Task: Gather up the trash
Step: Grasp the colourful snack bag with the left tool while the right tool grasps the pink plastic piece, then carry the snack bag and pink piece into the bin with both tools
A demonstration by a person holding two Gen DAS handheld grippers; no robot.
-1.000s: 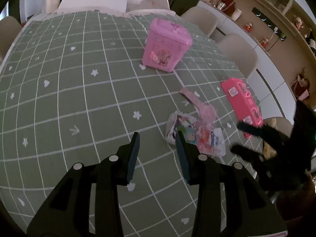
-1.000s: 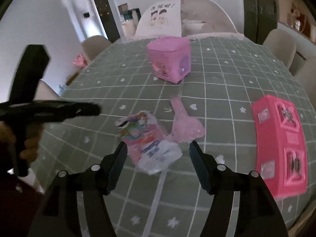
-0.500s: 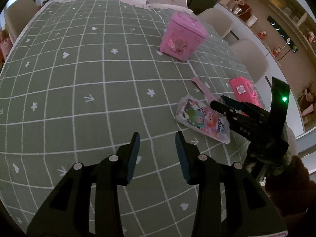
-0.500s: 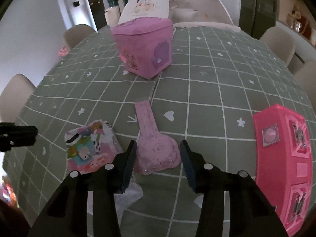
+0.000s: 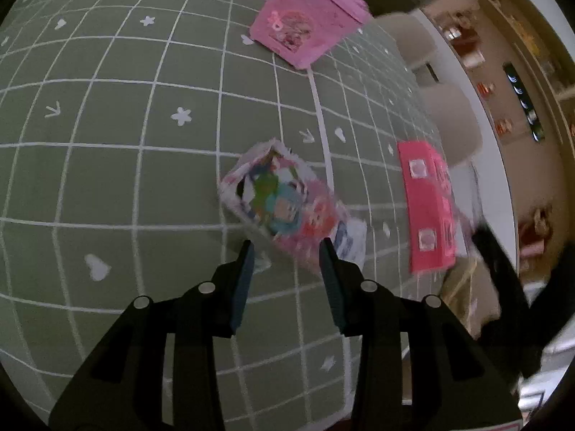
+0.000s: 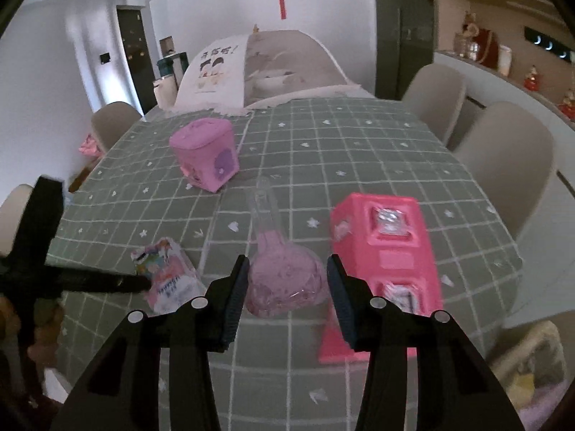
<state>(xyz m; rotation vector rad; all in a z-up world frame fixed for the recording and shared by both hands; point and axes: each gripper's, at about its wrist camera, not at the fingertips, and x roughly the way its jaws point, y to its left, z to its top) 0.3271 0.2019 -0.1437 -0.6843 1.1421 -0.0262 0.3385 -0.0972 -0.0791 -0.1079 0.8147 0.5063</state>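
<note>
A colourful snack wrapper (image 5: 280, 197) lies flat on the green checked tablecloth (image 5: 107, 107). My left gripper (image 5: 286, 262) is open, its fingers either side of the wrapper's near end. The right wrist view shows the left gripper (image 6: 143, 282) at the wrapper (image 6: 165, 269) from the left. My right gripper (image 6: 287, 269) is shut on a clear pink plastic packet (image 6: 284, 280) with a long neck, held above the cloth. In the left wrist view the right gripper (image 5: 503, 262) is a dark blur at the right edge.
A lilac-pink lidded box (image 6: 205, 158) stands further back on the table. A bright pink flat box (image 6: 388, 248) lies just right of the right gripper. Beige chairs (image 6: 503, 165) line the right side. A pale bag-like thing (image 6: 528, 359) sits below the table's near right edge.
The right gripper closed on the pink packet and lifted it off the cloth. The left gripper swung right and down to the wrapper, rolling as it went, its opening unchanged.
</note>
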